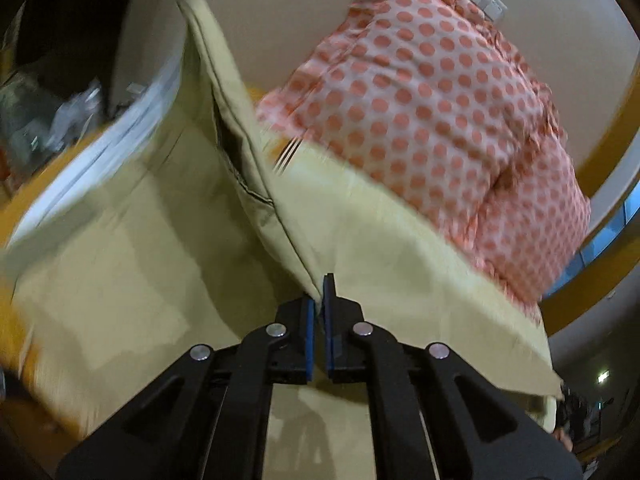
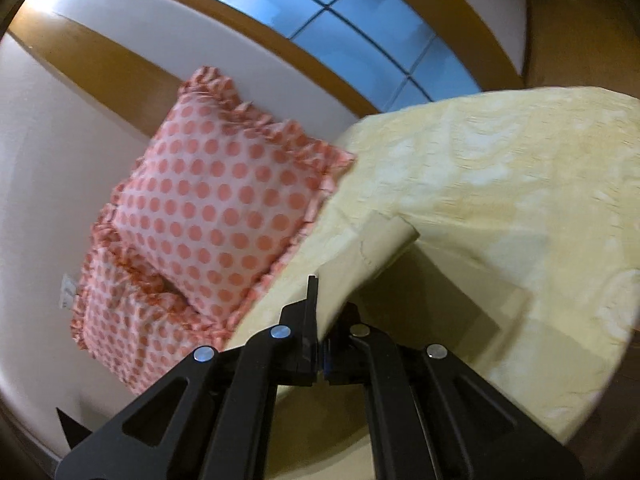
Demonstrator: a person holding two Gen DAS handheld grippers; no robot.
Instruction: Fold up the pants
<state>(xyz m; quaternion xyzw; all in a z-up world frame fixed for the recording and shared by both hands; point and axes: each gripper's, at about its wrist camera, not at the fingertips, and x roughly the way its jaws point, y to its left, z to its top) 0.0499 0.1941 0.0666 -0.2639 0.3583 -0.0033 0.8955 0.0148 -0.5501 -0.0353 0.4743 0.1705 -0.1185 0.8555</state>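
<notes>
Left wrist view: the left gripper has its jaws nearly closed, pinching a seam edge of the tan pants. The pants hang up and away toward 11 o'clock, above the yellow bed. A spotty pillow sits at 1 o'clock.

Right wrist view: the right gripper has its jaws squeezed on a flat flap of the pants, which rises toward 1 o'clock. The cloth looks soft, light and floppy, so I think holding edges and corners works best

pants | pale beige | lifted, hanging taut | edge pinched above bedspread
</notes>
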